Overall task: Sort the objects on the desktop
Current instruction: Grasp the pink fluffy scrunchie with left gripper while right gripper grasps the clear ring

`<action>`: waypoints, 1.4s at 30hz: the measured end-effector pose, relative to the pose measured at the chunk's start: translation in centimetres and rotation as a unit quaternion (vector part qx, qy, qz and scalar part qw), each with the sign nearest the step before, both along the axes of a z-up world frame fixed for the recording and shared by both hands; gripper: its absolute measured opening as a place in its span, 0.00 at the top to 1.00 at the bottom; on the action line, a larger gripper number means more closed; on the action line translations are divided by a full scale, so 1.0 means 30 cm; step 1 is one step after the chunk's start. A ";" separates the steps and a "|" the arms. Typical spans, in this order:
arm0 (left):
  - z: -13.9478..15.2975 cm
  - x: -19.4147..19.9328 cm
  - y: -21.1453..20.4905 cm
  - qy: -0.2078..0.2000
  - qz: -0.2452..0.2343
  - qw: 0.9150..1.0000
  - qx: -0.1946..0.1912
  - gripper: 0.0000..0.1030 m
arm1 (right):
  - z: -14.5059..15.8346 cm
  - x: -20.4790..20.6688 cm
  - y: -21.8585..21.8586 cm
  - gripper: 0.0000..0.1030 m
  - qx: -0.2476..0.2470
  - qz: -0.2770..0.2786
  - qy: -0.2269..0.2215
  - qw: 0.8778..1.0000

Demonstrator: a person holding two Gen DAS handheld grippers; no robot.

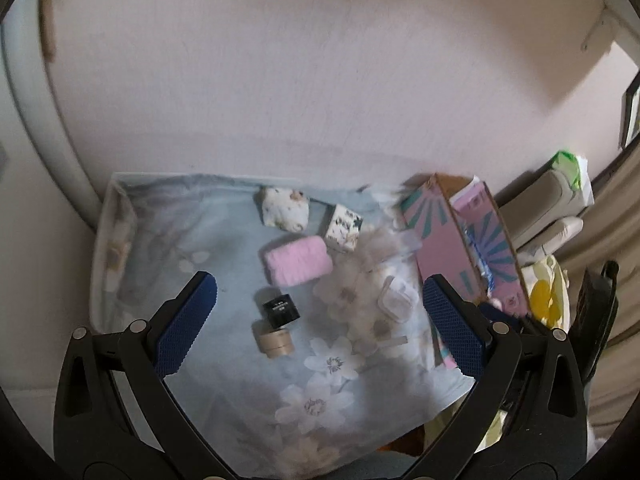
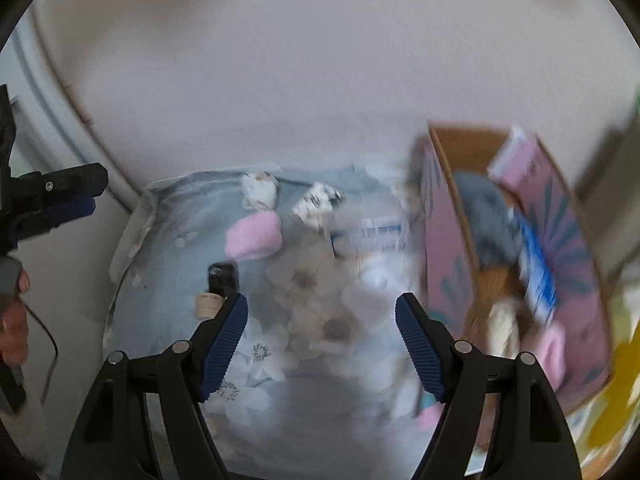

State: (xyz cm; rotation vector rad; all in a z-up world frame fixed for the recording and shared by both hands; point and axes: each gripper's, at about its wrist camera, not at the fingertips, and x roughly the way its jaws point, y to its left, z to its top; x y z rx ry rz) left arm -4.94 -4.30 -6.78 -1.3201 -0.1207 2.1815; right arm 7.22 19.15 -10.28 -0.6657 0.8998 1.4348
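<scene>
From the left wrist view, the left gripper [image 1: 316, 320] has its jaws wide open with nothing in them. Below it lies a blue flower cloth [image 1: 192, 240]. A pink fluffy pad [image 1: 298, 260] sits in the middle of the cloth. Just in front of the pad are a black jar [image 1: 281, 309] and a tan roll [image 1: 276, 342]. Behind the pad are 2 small printed packs [image 1: 285, 208]. A pink box [image 1: 460, 240] stands right of the pad.

From the right wrist view, the right gripper [image 2: 322, 344] also has open, empty jaws. The pink box is open, with things inside.
</scene>
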 end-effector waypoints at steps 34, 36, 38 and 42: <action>-0.564 -0.170 0.316 0.044 -0.169 0.980 -0.093 0.42 | -0.413 -0.069 -0.018 0.45 0.032 -0.123 -0.089 0.988; -0.563 -0.171 0.315 0.048 -0.169 0.980 -0.088 0.48 | -0.412 -0.075 -0.017 0.57 0.037 -0.117 -0.089 0.988; -0.559 -0.168 0.314 0.053 -0.171 0.980 -0.083 0.57 | -0.410 -0.085 -0.017 0.62 0.039 -0.112 -0.092 0.989; -0.543 -0.152 0.319 0.066 -0.176 0.979 -0.080 0.69 | -0.409 -0.088 -0.019 0.62 0.042 -0.113 -0.087 0.989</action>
